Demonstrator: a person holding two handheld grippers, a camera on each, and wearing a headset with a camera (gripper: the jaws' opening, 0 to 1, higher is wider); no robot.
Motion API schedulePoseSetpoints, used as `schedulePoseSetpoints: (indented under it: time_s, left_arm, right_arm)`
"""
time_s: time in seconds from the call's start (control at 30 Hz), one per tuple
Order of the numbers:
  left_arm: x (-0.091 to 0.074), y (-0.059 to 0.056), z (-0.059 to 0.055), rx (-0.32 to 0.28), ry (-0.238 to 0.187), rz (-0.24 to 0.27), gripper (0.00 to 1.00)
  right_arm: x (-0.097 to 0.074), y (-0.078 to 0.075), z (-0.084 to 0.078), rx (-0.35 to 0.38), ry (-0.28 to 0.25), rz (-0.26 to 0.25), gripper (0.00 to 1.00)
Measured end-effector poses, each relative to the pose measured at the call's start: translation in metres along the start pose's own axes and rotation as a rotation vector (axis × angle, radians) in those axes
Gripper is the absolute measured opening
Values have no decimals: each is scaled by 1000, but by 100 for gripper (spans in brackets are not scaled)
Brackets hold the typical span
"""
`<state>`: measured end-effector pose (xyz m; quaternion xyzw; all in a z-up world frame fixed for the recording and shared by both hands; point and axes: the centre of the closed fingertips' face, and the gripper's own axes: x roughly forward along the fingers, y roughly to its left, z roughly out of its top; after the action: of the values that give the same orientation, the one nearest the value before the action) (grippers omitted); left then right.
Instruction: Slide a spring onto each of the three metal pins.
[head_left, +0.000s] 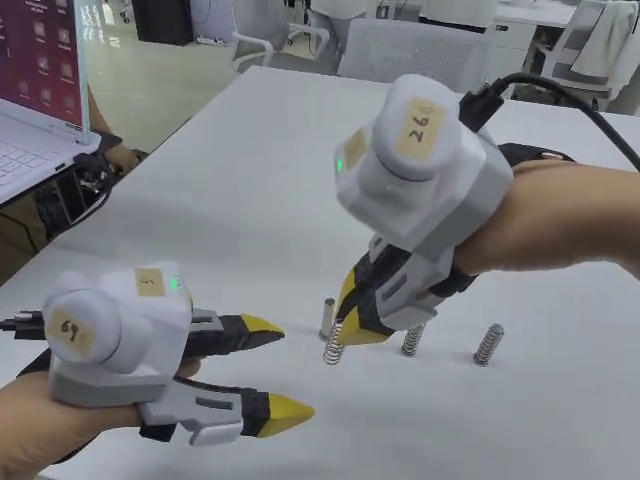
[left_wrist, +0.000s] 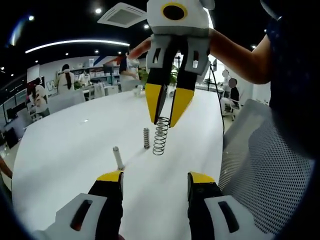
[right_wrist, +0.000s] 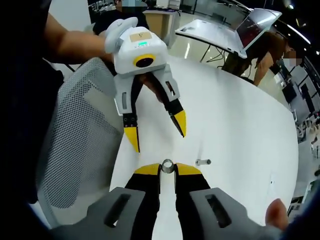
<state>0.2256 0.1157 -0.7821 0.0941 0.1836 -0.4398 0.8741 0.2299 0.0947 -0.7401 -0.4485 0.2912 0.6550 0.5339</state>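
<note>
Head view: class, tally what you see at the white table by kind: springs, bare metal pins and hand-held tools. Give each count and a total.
Springs: 3 (held spring, middle spring, far-right spring)
Bare metal pin: 1
Tools: 2 (left tool, open; right tool, shut on the held spring)
Total: 6

The right gripper (head_left: 348, 325) carries a tan sticker (head_left: 420, 127) handwritten "26"; the left gripper (head_left: 295, 368) carries an oval sticker (head_left: 75, 330) handwritten "69", its other sticker (head_left: 150, 282) unreadable
</note>
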Motion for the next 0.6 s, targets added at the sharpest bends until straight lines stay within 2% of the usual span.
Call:
schedulePoseSetpoints:
  time_s: [0.2,0.4,0.6]
  left_arm:
    - [-2,4,-3,-10,-1,22,53]
    - [-3,7,-6,-25,-2,41,61]
    - [-2,6,-6,-29,-5,45,65]
  right_arm:
    - [-2,-10,-4,15,4,-16,8]
    - [-5,-26,-5,29,1,-44,8]
    - [-6,-44,-4,36,5,-77,8]
